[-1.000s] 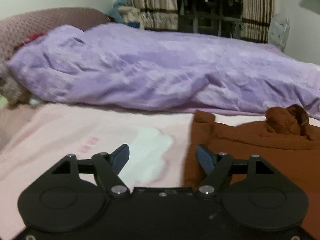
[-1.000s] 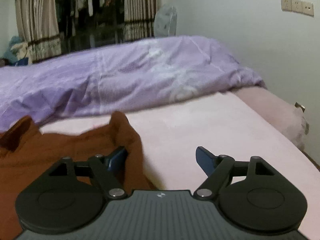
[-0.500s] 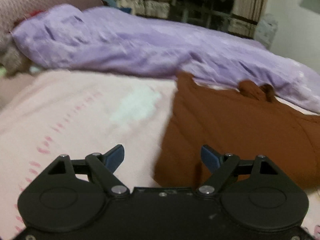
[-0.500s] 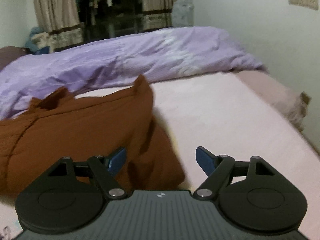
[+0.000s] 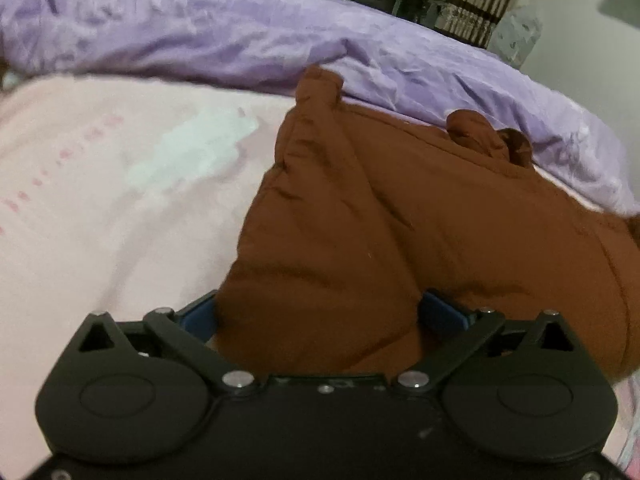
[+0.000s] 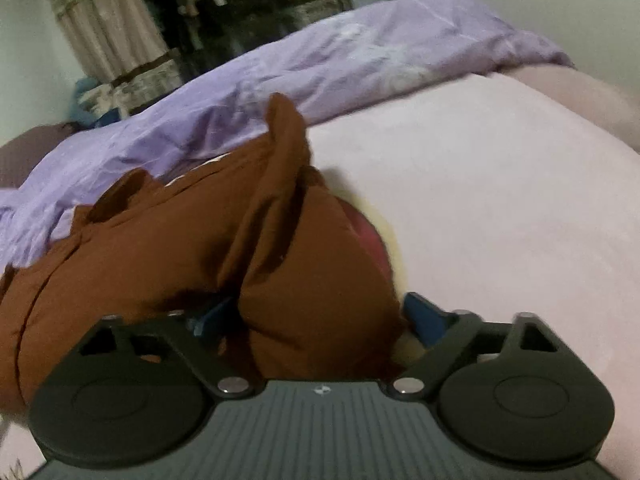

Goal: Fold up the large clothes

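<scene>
A large rust-brown garment [image 5: 400,216] lies on the pink bed sheet [image 5: 100,220]. In the left wrist view its near left corner fills the gap between the blue fingers [image 5: 198,314] of my left gripper [image 5: 320,316], which is open around the cloth. In the right wrist view the garment [image 6: 160,248] has its right corner between the open fingers [image 6: 424,318] of my right gripper [image 6: 316,316]. The fingertips are hidden by fabric.
A rumpled purple duvet [image 5: 240,36] lies along the far side of the bed, also in the right wrist view [image 6: 340,56]. Curtains and hanging clothes [image 6: 200,20] stand behind it. A pink and yellow patch [image 6: 376,240] shows beside the garment. A wall is at the right.
Both grippers have moved forward and down onto the garment. Its near corners, which lay ahead of the fingers, now sit between the open jaws.
</scene>
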Motion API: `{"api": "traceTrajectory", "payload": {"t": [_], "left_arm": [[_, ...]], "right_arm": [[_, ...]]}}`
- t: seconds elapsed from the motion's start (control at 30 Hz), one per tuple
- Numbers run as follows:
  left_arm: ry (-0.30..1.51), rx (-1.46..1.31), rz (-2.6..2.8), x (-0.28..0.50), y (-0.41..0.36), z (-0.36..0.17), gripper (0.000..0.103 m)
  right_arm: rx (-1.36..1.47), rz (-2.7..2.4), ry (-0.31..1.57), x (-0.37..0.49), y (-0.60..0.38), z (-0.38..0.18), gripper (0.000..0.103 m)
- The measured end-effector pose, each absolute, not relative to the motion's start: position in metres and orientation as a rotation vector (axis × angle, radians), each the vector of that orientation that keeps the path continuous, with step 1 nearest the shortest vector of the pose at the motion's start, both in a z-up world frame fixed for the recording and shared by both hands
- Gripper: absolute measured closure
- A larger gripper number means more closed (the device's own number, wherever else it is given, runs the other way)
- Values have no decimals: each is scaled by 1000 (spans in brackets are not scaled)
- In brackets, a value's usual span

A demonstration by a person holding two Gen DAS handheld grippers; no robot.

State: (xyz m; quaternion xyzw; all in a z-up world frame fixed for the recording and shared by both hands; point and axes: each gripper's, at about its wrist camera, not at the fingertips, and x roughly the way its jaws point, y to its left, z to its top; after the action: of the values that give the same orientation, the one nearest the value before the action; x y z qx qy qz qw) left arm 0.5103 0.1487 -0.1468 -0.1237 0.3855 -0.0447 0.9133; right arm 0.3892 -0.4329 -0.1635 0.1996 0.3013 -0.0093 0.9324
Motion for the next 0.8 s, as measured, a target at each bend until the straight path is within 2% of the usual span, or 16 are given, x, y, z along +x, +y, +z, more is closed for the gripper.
{"api": "traceTrajectory", "payload": {"t": [0.03, 0.07, 0.1, 0.13, 0.2, 0.37, 0.43, 0.5, 0.6, 0.7, 0.73, 0.77, 0.8], "left_arm": [[782, -278, -92, 512, 150, -150, 19], [767, -300, -96, 511, 149, -150, 33], [748, -322, -90, 509, 149, -147, 57], [722, -321, -81, 505, 145, -140, 74], [679, -265, -48, 494, 137, -121, 84], [499, -395, -86, 417, 157, -57, 86], [438, -363, -68, 369, 159, -36, 87], [416, -357, -60, 326, 165, -27, 86], [504, -380, -90, 282, 173, -44, 85], [691, -297, -65, 280, 166, -101, 81], [754, -290, -40, 285, 165, -125, 70], [766, -294, -29, 287, 165, -143, 65], [749, -313, -14, 287, 167, -149, 57]], "right_arm": [[483, 21, 624, 392, -435, -164, 66], [540, 16, 624, 394, -437, -164, 68], [545, 0, 628, 395, -437, -161, 72], [523, -11, 624, 393, -434, -156, 74], [491, -34, 599, 381, -429, -140, 78], [500, 34, 484, 315, -428, -85, 82], [429, 5, 465, 275, -416, -68, 82], [479, 9, 445, 232, -419, -63, 82], [578, 1, 474, 181, -429, -87, 81], [629, -68, 594, 169, -435, -142, 74], [665, -90, 640, 170, -438, -166, 69], [711, -87, 642, 169, -441, -187, 63], [761, -79, 574, 164, -444, -194, 59]]}}
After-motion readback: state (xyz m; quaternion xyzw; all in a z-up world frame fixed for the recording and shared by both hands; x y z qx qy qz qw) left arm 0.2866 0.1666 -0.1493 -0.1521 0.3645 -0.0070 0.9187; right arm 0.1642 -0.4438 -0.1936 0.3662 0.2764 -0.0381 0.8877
